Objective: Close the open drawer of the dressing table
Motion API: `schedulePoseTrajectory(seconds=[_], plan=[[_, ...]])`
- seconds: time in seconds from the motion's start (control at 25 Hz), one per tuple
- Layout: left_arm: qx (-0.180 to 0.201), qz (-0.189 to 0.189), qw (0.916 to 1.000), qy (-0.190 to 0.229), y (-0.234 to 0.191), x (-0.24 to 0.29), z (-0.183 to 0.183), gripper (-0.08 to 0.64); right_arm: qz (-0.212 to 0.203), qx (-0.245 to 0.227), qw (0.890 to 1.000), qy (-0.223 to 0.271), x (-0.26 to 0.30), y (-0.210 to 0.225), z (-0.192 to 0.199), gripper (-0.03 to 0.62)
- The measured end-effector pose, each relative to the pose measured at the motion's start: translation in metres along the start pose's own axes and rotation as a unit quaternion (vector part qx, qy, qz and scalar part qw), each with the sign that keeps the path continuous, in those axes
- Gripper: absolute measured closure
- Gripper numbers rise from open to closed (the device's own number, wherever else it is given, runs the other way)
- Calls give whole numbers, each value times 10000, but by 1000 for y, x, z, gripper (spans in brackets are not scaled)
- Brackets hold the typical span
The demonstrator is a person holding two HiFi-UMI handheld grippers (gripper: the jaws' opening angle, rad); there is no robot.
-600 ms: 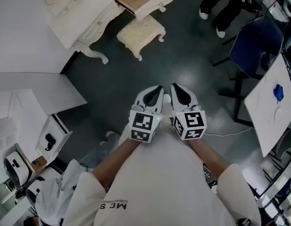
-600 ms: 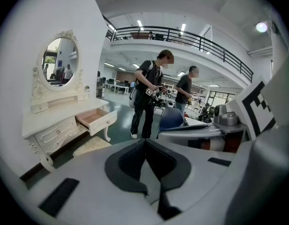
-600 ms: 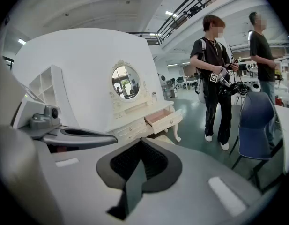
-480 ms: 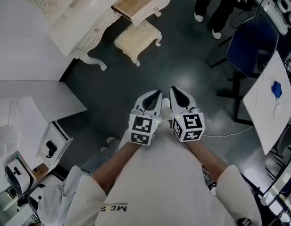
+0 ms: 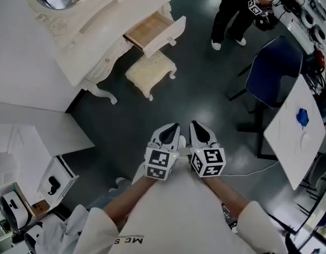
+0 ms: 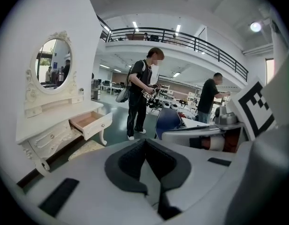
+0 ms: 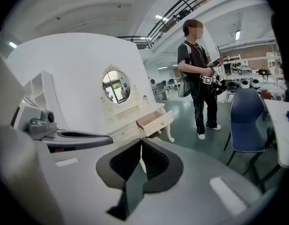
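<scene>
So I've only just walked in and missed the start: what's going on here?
A person holds a gripper in each hand, side by side in front of the body, well short of the dressing table. The left gripper and the right gripper both have their fingers together and hold nothing. The table's drawer stands pulled out, not yet touched, with a cushioned stool below it. Another person stands off to the side.

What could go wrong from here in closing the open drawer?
The stool stands right in front of the open drawer, so the approach could bump it. A person stands near that side and may cross the path. The left gripper and right gripper are shut and far off; an off-centre push might skew the drawer.
</scene>
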State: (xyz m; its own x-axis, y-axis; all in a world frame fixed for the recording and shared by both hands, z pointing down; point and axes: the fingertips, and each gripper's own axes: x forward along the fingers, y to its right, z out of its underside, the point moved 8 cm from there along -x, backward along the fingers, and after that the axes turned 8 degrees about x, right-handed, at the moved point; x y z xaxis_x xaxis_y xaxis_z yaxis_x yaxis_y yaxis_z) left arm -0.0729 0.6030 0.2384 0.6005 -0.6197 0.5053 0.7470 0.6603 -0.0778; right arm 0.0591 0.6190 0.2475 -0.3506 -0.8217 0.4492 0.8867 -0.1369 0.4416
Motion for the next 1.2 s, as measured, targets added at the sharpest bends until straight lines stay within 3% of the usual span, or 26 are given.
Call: schedulePoseTrajectory(seconds=[0.24,0.48,0.64,0.88,1.2], plan=[[147,-97,9998,8,12,19,-5,549,49,104,9999,24,3,32,-7,590],[133,-257,9995,118,-3,41,-29,551,203,316,9991,201,11,57,-27,591],[315,-114,9994,22,3,63,-32,551,244,402,9986,232,23,71,-33,591],[221,-14,9998,-4,-31,96,-48,551,317,436,9985,34,64,80,-50,591],[206,394,9988,-215,-97,170,-82,551,561,567,9967,-132,146,96,-95,591]])
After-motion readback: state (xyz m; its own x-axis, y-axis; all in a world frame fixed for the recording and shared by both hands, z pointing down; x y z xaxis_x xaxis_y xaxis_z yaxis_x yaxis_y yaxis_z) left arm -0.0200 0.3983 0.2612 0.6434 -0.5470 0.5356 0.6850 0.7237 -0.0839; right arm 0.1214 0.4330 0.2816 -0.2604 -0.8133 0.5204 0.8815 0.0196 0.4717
